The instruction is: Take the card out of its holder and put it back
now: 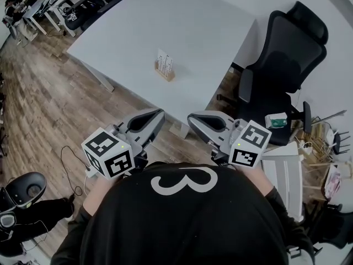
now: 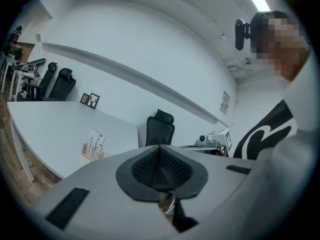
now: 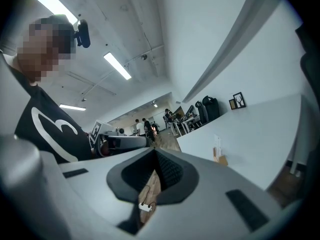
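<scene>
A white card (image 1: 164, 60) stands upright in a small wooden holder (image 1: 165, 73) near the front edge of the white table (image 1: 182, 32). Both grippers hover close to the person's chest, short of the table and well apart from the holder. The left gripper (image 1: 156, 116) is shut with nothing between its pads, and so is the right gripper (image 1: 194, 118). In the left gripper view the card and holder (image 2: 93, 146) sit to the left beyond the shut jaws. In the right gripper view the holder (image 3: 219, 156) lies far off to the right on the table.
A black office chair (image 1: 284, 65) stands at the table's right side, next to a cluttered white cart (image 1: 287, 164). Wood floor (image 1: 49, 104) lies to the left, with cables and a dark object (image 1: 25, 189) low on the left. More desks and chairs (image 1: 60, 4) stand at the far left.
</scene>
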`<state>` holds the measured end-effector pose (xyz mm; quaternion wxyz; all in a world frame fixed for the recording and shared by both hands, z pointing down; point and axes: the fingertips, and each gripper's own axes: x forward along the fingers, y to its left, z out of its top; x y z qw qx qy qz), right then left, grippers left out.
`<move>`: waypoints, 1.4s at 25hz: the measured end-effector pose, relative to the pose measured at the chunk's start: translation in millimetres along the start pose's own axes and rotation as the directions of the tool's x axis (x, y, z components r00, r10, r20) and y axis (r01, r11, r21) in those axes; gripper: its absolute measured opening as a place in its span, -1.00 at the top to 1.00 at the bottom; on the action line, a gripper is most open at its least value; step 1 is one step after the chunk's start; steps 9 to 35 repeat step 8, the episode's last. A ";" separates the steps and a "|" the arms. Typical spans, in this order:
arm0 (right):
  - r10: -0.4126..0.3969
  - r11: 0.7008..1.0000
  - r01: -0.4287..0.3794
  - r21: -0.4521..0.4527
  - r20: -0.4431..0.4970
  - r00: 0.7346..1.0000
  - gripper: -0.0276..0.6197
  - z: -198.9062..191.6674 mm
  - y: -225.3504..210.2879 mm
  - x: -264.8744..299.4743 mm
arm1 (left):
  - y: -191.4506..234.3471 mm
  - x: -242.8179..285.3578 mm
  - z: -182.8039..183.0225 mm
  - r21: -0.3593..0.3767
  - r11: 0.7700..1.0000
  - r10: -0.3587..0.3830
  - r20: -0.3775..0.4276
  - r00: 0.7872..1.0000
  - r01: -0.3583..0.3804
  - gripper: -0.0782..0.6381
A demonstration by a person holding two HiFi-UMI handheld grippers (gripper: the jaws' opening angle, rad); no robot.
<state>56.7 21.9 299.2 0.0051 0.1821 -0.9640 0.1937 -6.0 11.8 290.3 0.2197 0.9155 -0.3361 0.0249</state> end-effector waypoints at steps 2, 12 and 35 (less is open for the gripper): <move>0.006 1.000 -0.006 0.002 -0.004 1.000 0.89 -0.9 -0.4 -0.1 | -0.8 1.6 -1.1 0.008 1.000 -0.001 -0.001 1.000 0.001 0.74; -0.001 1.000 0.002 0.016 -0.013 1.000 0.89 -2.6 -6.1 -11.9 | -7.1 12.8 -7.3 0.008 1.000 -0.007 -0.024 1.000 0.007 0.74; -0.001 1.000 0.002 0.016 -0.013 1.000 0.89 -2.6 -6.1 -11.9 | -7.1 12.8 -7.3 0.008 1.000 -0.007 -0.024 1.000 0.007 0.74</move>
